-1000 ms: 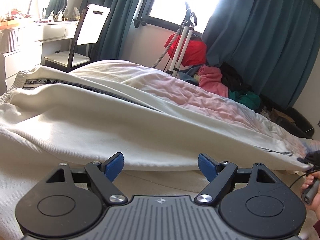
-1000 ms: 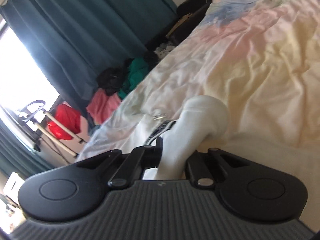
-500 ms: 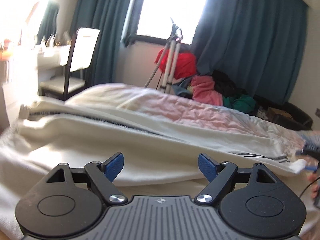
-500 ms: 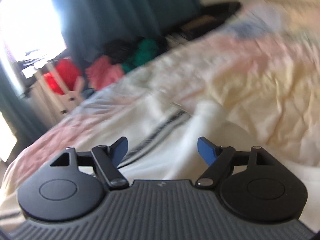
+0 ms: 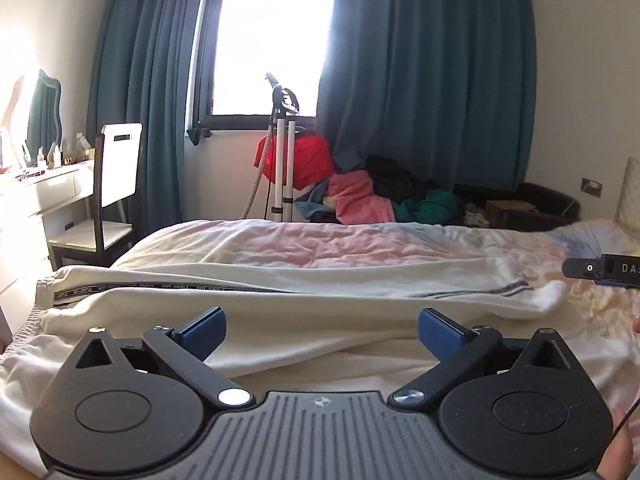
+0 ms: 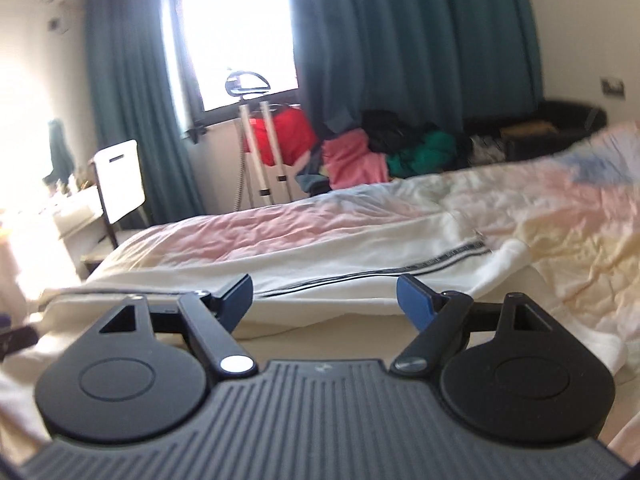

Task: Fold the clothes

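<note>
Trousers: white track trousers (image 5: 280, 300) lie lengthwise across the bed (image 5: 340, 240), legs laid one on the other; waistband at left, cuffs at right; a dark lettered stripe (image 5: 160, 289) runs along the side seam.
Cuff end: ribbed cuff (image 6: 508, 260) rests flat on the pastel quilt, touching nothing else.
Left gripper: (image 5: 320, 330) jaws spread wide, nothing between the blue pads (image 5: 204, 330); poised just in front of the near trouser edge, apart from the cloth.
Right gripper: (image 6: 325, 300) jaws spread wide, empty; level with the lower legs, not touching.
Beyond bed: heap of clothes (image 5: 360, 200) on the floor, a stand (image 5: 282, 152) by the window, teal curtains (image 5: 420, 80).
Left of bed: chair (image 5: 108, 192) beside a white dresser (image 5: 36, 196).
</note>
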The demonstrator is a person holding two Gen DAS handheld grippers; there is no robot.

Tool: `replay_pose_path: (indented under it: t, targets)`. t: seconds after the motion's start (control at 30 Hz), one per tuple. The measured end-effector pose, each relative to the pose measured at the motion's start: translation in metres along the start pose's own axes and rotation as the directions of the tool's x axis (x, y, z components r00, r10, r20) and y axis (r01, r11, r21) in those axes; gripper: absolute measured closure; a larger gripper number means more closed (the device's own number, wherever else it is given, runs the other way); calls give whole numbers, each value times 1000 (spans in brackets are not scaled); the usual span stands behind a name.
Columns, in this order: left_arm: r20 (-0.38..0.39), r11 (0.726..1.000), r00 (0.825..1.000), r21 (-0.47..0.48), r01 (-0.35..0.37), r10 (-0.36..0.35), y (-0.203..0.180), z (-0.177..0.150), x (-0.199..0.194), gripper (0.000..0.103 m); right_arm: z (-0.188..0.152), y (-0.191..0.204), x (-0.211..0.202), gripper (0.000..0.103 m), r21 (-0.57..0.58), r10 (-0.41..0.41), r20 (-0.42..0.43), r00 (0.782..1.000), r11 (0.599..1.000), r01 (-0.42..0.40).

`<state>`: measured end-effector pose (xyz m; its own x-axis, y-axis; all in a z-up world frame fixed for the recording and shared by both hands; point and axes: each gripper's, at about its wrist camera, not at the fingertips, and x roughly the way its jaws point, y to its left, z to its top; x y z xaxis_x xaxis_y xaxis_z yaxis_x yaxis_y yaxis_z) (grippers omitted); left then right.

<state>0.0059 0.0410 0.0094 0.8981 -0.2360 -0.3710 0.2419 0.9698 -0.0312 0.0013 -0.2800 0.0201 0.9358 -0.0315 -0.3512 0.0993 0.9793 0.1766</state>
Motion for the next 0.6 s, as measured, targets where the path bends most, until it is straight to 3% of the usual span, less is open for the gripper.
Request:
replay_pose_path:
  t: [0.23,0.4,0.6]
  targets:
    - [-51,997,997,-58,-52,49,19,-9,12,0,-8,8,11,22,-4,-15,-27,1000,1000,15]
    - [-111,984,986,-117,-135,122,44,-14,21,0,-12,1,18,22,31,-49,-37,998,998,50]
    - [-202,930,956,-258,-262,213,83,-22,10,0,-15,-3,18,22,42,-67,-50,997,997,69]
